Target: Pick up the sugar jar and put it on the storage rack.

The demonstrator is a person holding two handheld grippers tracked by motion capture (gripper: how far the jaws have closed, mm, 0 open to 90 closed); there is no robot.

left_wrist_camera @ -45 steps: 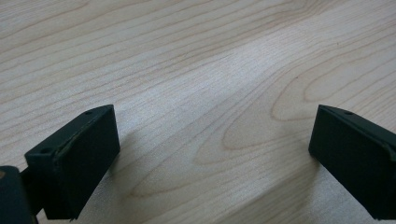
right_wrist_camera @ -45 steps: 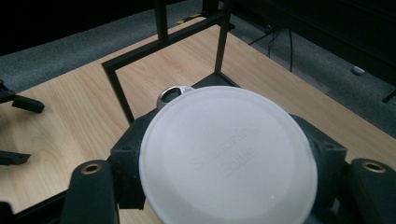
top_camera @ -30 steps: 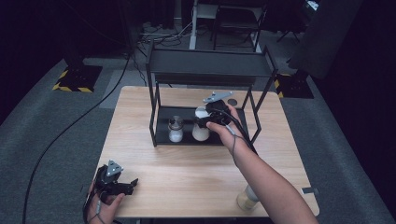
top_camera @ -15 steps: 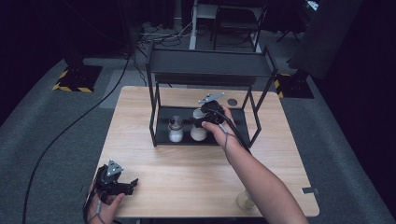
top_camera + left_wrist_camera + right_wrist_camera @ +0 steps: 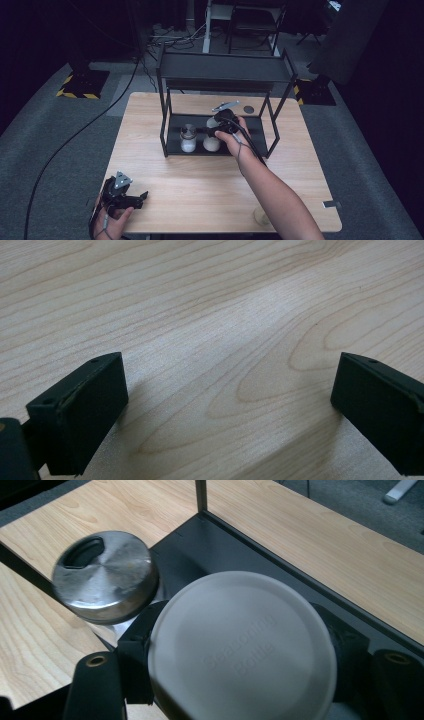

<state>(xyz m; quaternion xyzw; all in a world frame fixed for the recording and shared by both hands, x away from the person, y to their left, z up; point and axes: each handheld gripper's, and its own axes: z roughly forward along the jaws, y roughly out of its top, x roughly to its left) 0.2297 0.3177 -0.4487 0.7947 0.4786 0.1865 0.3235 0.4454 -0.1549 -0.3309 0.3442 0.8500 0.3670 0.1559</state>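
Lower shelf (image 5: 250,131) of the black rack (image 5: 220,70): reached from the front between the corner posts, under the upper shelf, which bars entry from above; the right tongs (image 5: 214,131), clamped on the white-lidded bottle (image 5: 242,647), fill the middle; the metal-lidded jar (image 5: 188,138) stands just beside it, leaving a narrow gap; the shelf to the right lies bare; the front surface (image 5: 210,200) is open around the left tongs (image 5: 142,196), whose jaws stand wide apart.
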